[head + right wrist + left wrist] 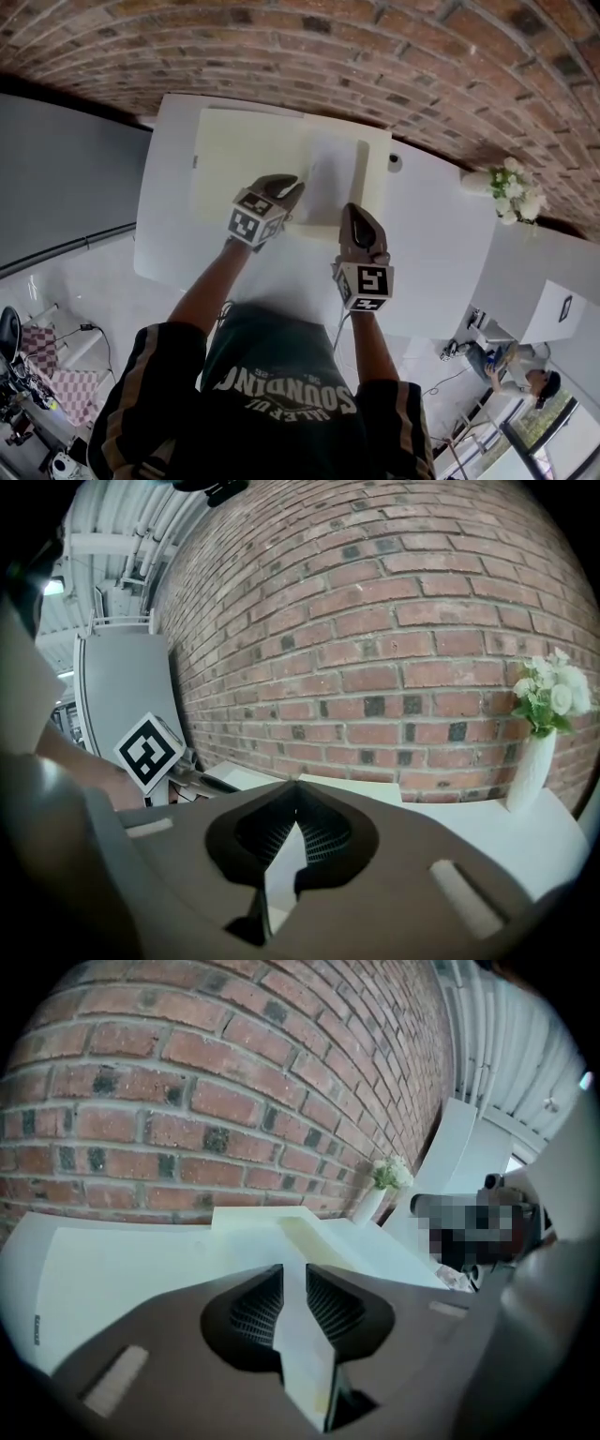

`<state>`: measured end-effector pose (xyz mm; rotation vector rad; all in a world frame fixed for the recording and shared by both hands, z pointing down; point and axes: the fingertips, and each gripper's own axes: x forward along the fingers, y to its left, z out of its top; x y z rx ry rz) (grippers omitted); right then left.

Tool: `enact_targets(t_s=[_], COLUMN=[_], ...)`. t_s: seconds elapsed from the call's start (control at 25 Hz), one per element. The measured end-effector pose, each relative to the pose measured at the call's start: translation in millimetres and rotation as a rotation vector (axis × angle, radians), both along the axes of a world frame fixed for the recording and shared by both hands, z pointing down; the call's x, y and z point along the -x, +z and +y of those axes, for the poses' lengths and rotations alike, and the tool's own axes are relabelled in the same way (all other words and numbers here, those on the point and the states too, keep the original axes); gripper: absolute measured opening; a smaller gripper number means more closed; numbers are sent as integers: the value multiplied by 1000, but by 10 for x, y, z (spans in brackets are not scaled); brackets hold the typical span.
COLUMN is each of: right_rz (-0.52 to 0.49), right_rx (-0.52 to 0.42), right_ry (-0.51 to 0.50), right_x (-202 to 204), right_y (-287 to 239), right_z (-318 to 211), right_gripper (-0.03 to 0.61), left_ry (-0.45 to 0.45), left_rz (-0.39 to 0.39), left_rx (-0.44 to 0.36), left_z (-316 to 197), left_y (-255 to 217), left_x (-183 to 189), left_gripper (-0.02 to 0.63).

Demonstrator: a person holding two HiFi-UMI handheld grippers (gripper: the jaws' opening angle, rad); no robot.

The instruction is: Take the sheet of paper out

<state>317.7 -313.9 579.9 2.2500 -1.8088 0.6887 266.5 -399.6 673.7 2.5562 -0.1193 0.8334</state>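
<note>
- On the white counter, pushed up against a brick wall, lies a flat cream folder. I cannot tell whether it is a folder or a pad.
- The sheet of paper lies flat on the right part of that folder. It is whiter than the cream around it, and its near edge is close to the folder's near edge.
- My left claw points at the folder from the near side, with its tip just beside the sheet's left edge. I cannot tell whether it touches the surface.
- In the left gripper view the left claw is spread, with a narrow gap between its ribbed pads. Only pale surface shows through the gap, and the pads pinch nothing.
- My right claw reaches in over the near edge of the folder, by the sheet's near right corner.
- In the right gripper view the right claw is pressed together at the tips, with no object caught between them.
- Each gripper carries a marker cube behind its jaws.
- A white vase of pale flowers stands at the counter's far right, well apart from the folder.
- A small round thing sits just beside the folder's right edge.
</note>
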Motion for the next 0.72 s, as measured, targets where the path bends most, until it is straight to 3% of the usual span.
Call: enact_targets(t_s=[0.12, 0.4, 0.6, 0.72], right_rz=[-10, -21, -34, -38], right_rx=[10, 20, 36, 46], right_ry=[6, 18, 24, 34], right_x=[0, -19, -24, -46], right_y=[40, 119, 192, 249], right_z=[19, 34, 45, 73], right_gripper=[0, 0, 0, 0], left_ry=[6, -19, -95, -119], left_rz=[-42, -103, -104, -112], left_rx=[80, 178, 365, 425], left_z=[61, 40, -15, -43], left_y=[163, 431, 648, 758], left_x=[-16, -63, -116, -149], left_gripper=[122, 126, 125, 126])
